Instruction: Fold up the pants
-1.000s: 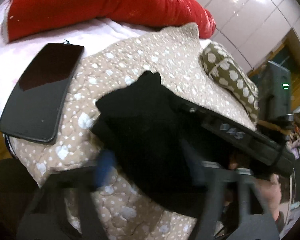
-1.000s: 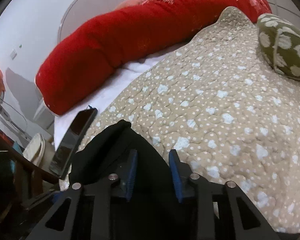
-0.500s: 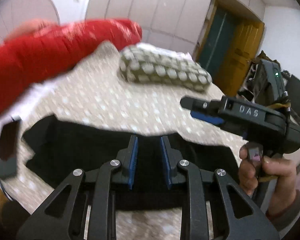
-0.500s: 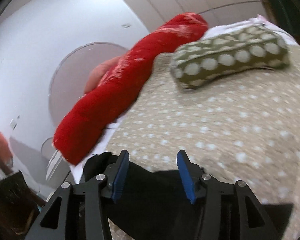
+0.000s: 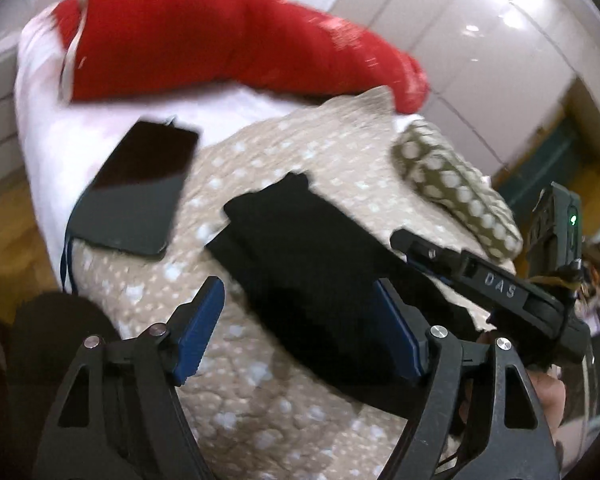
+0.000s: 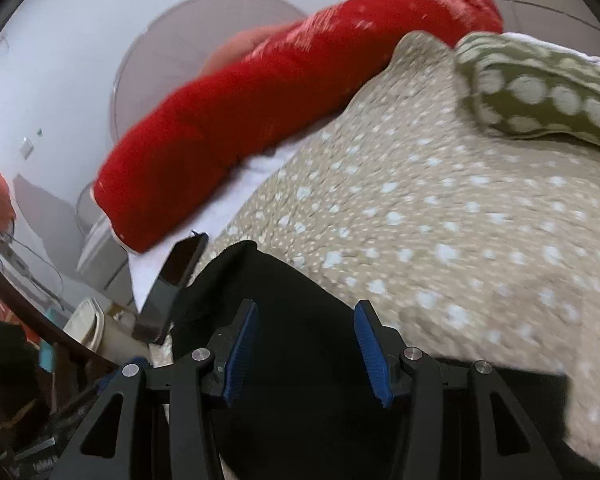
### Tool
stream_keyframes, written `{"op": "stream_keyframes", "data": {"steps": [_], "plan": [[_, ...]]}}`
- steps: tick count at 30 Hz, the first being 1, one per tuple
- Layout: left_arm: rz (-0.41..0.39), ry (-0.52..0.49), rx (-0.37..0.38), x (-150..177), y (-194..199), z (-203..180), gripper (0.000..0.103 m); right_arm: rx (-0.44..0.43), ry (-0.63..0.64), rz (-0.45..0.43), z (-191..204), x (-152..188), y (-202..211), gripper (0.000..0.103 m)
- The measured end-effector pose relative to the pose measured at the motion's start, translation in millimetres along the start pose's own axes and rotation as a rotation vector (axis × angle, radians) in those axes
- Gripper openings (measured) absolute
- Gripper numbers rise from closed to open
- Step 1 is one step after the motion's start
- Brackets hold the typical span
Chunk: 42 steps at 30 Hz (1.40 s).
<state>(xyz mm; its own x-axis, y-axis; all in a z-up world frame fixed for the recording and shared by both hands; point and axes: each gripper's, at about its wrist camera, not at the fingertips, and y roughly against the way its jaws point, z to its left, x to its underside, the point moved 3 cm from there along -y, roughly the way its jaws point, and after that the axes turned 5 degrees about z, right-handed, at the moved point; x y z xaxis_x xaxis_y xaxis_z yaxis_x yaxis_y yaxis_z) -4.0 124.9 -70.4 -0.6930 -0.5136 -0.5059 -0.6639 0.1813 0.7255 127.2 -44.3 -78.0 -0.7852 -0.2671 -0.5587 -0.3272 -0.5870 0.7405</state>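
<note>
The black pants (image 5: 312, 264) are lying in a folded bundle on the dotted beige quilt (image 5: 260, 408) of the bed, their long axis running from the far left, near the dark tablet (image 5: 136, 196), toward the near right. The left gripper (image 5: 300, 332) is hovering over the bundle's near-left flank with its jaws standing wide apart, having just been opening — nothing is pressed between the blue pads, though black cloth is showing in the gap. The right gripper (image 6: 306, 352) is sitting directly above the bundle's near end, its jaws parted as well and gripping nothing; it has just opened too. Both are pointing down and forward along the cloth, so the pants are lying ahead of and beneath the 2 grippers — the right one looks nearer to the fabric. A red bolster (image 6: 268, 112) and a green spotted pillow (image 6: 548, 96) are lying well apart, at the bed's far side
</note>
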Motion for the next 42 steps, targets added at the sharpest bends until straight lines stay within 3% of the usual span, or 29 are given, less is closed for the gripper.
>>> {"op": "stream_keyframes", "data": {"steps": [3, 4, 6, 8, 9, 10, 11, 12, 13, 16, 18, 21, 23, 25, 30, 32, 34, 38, 42], "plan": [[0.065, 0.041, -0.019, 1, -23, 6, 0.077, 0.033, -0.010, 0.026, -1, -5, -23, 0.048], [0.081, 0.048, -0.023, 2, -30, 7, 0.082, 0.049, -0.015, 0.034, -4, -6, -29, 0.048], [0.059, 0.033, -0.024, 3, -33, 3, 0.090, 0.059, -0.035, 0.049, -10, -6, -37, 0.048], [0.038, 0.016, -0.011, 0, -35, -5, 0.090, 0.030, -0.054, 0.049, -15, -5, -35, 0.048], [0.051, 0.008, 0.016, -3, -40, -9, 0.085, 0.021, -0.063, 0.033, -18, -4, -27, 0.048], [0.057, -0.005, 0.032, -4, -42, -15, 0.065, 0.023, -0.072, 0.022, -21, -5, -20, 0.048], [0.055, -0.046, 0.018, -5, -43, -23, 0.051, 0.025, -0.084, 0.002, -24, -5, -10, 0.048], [0.050, -0.086, 0.008, -7, -44, -31, 0.030, 0.019, -0.100, -0.030, -28, -5, 4, 0.048], [0.025, -0.147, 0.007, -6, -40, -43, 0.025, 0.009, -0.116, -0.063, -33, -5, 19, 0.048], [-0.111, -0.360, 0.012, 6, -14, -83, 0.022, -0.004, -0.162, -0.159, -49, -1, 67, 0.049], [-0.181, -0.562, 0.036, 29, 2, -118, 0.020, -0.018, -0.214, -0.234, -64, 6, 101, 0.052], [-0.176, -0.857, 0.059, 81, -1, -160, 0.018, -0.092, -0.291, -0.311, -79, 19, 133, 0.062], [-0.119, -0.946, 0.081, 109, -13, -170, 0.018, -0.135, -0.349, -0.334, -92, 33, 142, 0.063], [-0.077, -0.973, 0.072, 123, -20, -168, 0.018, -0.106, -0.396, -0.318, -103, 45, 140, 0.063], [-0.078, -0.856, 0.063, 99, -8, -149, 0.019, -0.090, -0.354, -0.242, -91, 50, 124, 0.063], [-0.073, -0.758, 0.059, 84, -2, -136, 0.029, -0.084, -0.274, -0.212, -69, 39, 115, 0.063], [-0.066, -0.619, 0.053, 67, 1, -117, 0.052, -0.073, -0.178, -0.166, -44, 28, 100, 0.063], [-0.071, -0.313, 0.032, 33, 11, -61, 0.057, -0.022, -0.059, -0.090, -9, 8, 59, 0.063], [-0.069, -0.045, 0.012, 11, 8, -8, 0.079, -0.004, -0.025, -0.008, 3, 0, 19, 0.063]]}}
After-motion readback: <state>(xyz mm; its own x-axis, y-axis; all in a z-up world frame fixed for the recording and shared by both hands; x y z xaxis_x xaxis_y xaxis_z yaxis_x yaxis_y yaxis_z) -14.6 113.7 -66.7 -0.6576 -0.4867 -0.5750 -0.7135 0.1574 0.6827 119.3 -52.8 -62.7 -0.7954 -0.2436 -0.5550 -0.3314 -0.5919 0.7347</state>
